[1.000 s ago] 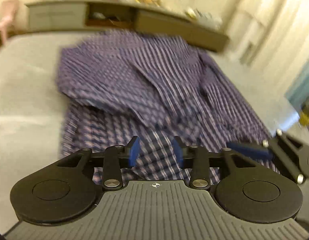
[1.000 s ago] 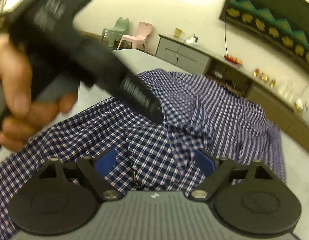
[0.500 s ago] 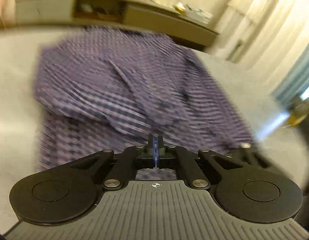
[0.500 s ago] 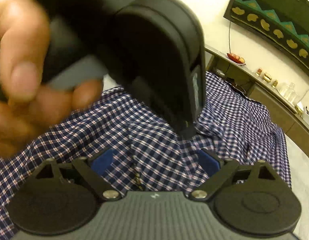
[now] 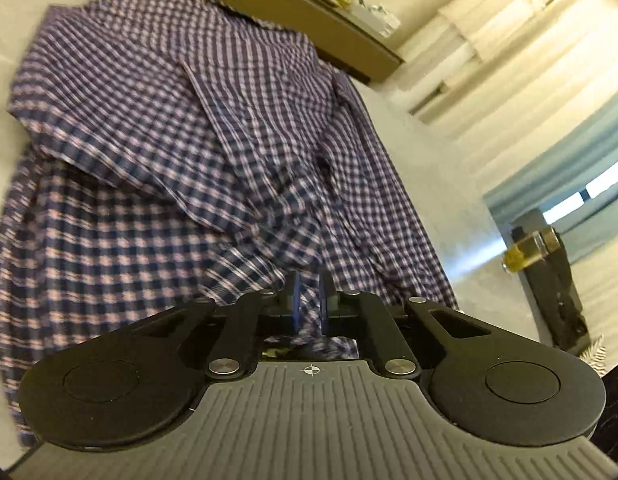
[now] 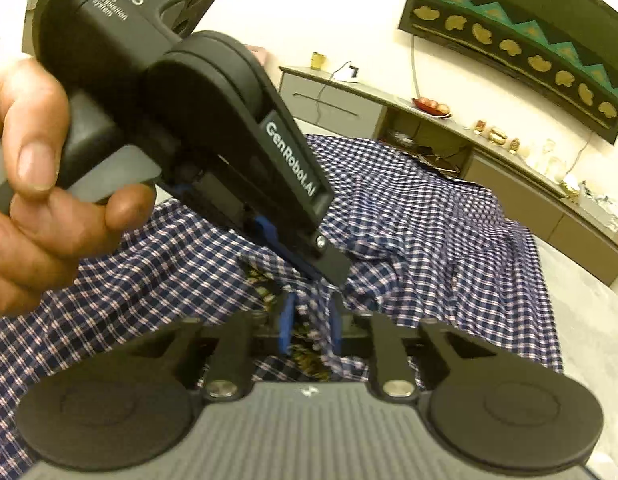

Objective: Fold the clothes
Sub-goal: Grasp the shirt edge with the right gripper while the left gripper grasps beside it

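Observation:
A blue, white and pink checked shirt (image 5: pixel 149 120) lies crumpled on a grey bed (image 5: pixel 437 168). My left gripper (image 5: pixel 309 300) is shut on a raised fold of the shirt at its near edge. In the right wrist view a hand (image 6: pixel 33 184) holds that left gripper (image 6: pixel 329 270), tip down on the shirt (image 6: pixel 429 240). Just below it my right gripper (image 6: pixel 309 320) straddles a neighbouring ridge of cloth. Its jaws are closing, and a gap still shows beside the blue pads (image 6: pixel 285 320).
A long low cabinet (image 6: pixel 509 184) with small items on top runs along the far wall under a dark wall panel (image 6: pixel 509 20). Pale curtains (image 5: pixel 509 60) hang past the bed's right side, and a dark stand (image 5: pixel 553 280) is there too.
The left jaws went from open to shut on a shirt fold, and that gripper rolled. The right jaws narrowed around the cloth. The left gripper's tip came down just ahead of the right fingers.

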Available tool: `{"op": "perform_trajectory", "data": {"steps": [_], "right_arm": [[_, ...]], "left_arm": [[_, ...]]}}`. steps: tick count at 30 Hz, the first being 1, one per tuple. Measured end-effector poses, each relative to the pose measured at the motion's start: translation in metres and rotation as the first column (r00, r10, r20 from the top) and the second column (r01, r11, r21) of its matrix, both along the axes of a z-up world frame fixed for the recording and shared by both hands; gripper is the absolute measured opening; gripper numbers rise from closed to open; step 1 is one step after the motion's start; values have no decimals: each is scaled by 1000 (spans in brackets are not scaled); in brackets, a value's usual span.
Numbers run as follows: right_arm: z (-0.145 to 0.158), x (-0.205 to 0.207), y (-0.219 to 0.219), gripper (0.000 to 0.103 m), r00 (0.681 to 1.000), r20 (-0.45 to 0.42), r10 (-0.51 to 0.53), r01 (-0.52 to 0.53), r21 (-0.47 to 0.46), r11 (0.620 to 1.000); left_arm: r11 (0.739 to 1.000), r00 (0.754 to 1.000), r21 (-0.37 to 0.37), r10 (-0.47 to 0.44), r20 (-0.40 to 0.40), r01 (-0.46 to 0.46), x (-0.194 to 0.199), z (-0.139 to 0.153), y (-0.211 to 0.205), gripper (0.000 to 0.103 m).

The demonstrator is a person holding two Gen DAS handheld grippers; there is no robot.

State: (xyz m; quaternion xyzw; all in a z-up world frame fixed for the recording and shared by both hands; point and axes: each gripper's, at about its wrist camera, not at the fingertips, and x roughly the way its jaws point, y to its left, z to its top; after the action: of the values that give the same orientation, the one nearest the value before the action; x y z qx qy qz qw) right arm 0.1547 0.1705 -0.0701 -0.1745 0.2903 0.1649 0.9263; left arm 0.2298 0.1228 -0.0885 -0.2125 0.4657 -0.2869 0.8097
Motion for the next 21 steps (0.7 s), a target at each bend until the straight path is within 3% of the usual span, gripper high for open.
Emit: {"op": "perform_trajectory", "data": {"steps": [2, 8, 11, 14, 15, 16, 18, 20, 21], "right_arm": [[-4, 1, 4, 67, 1000, 14, 3, -2, -34, 999], [-19, 6, 27, 64, 994, -20, 109, -110, -177, 978], [-17, 15, 27, 12, 996, -1, 95, -93, -184, 979], [6, 18, -1, 11, 1000, 13, -12, 12, 10, 1000], [12, 24, -20, 11, 998, -30, -55, 59, 136, 989], [18, 30, -40, 11, 992, -85, -92, 112, 266, 957], [17, 38, -74, 11, 976, -194, -97, 180, 480, 859], [10, 45, -95, 11, 962, -266, -62, 215, 597, 773], [6, 44, -99, 12, 955, -290, -55, 232, 622, 748]], "left_arm": [[1000, 1000, 14, -6, -9, 6, -1, -3, -6, 0], [996, 995, -10, 91, 34, -91, -4, 9, 15, 4], [988, 988, -18, 151, 35, -150, -7, 10, 32, 12], [980, 981, -34, 195, 19, -194, -7, 8, 40, 23], [978, 979, -49, 203, 18, -201, -7, 7, 39, 27], [976, 978, -67, 207, 15, -205, -6, 7, 38, 33], [975, 982, -120, 188, 0, -187, -8, 3, 31, 37], [978, 990, -153, 143, -13, -144, -6, -2, 16, 37], [978, 992, -167, 121, -17, -123, -4, -4, 8, 37]]}}
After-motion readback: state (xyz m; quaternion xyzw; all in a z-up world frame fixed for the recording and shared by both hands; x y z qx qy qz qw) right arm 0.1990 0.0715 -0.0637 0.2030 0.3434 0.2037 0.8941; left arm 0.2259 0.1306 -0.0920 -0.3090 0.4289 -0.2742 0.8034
